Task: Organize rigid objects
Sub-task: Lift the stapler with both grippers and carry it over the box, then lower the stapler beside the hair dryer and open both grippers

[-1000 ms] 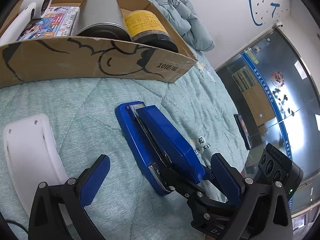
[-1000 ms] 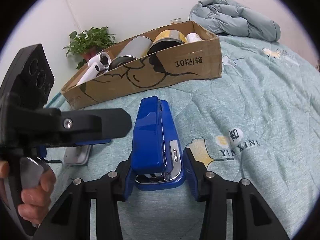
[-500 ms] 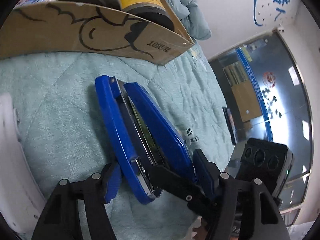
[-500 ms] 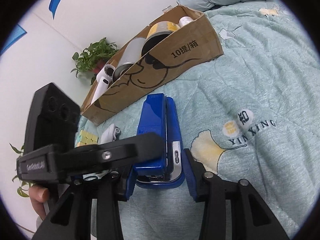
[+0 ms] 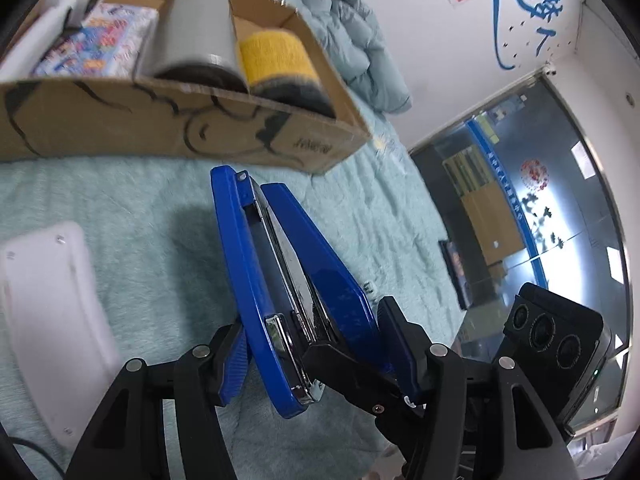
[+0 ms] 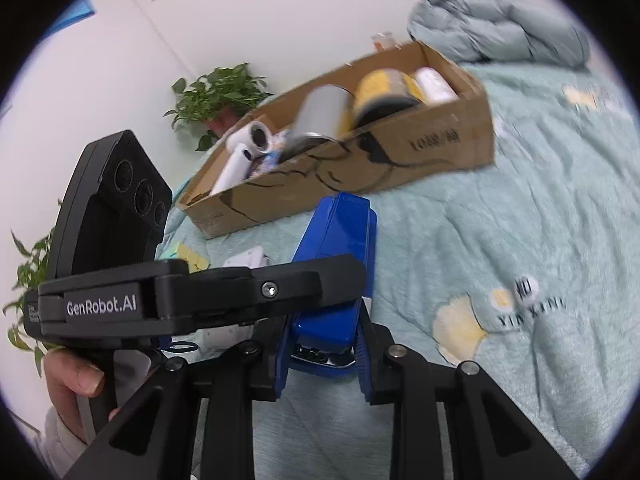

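Observation:
A big blue stapler (image 5: 280,280) is held by both grippers and lifted off the teal bedspread, casting a shadow below. My left gripper (image 5: 316,352) is shut on its near end, top and base between the blue pads. My right gripper (image 6: 320,356) is shut on its sides; the stapler (image 6: 340,248) points toward the cardboard box (image 6: 440,152). The box (image 5: 160,128) holds a grey can (image 5: 196,36), a yellow can (image 5: 280,60), a colourful packet and a white device.
A white plastic device (image 5: 52,312) lies on the bedspread left of the stapler. A coloured cube (image 6: 188,256) and a small white item (image 6: 248,258) lie near the box. A folded quilt (image 6: 500,28) and a potted plant (image 6: 216,96) sit behind.
Both grippers have lifted the stapler off the bed and tilted it up toward the box. The left gripper closed on it over the past second.

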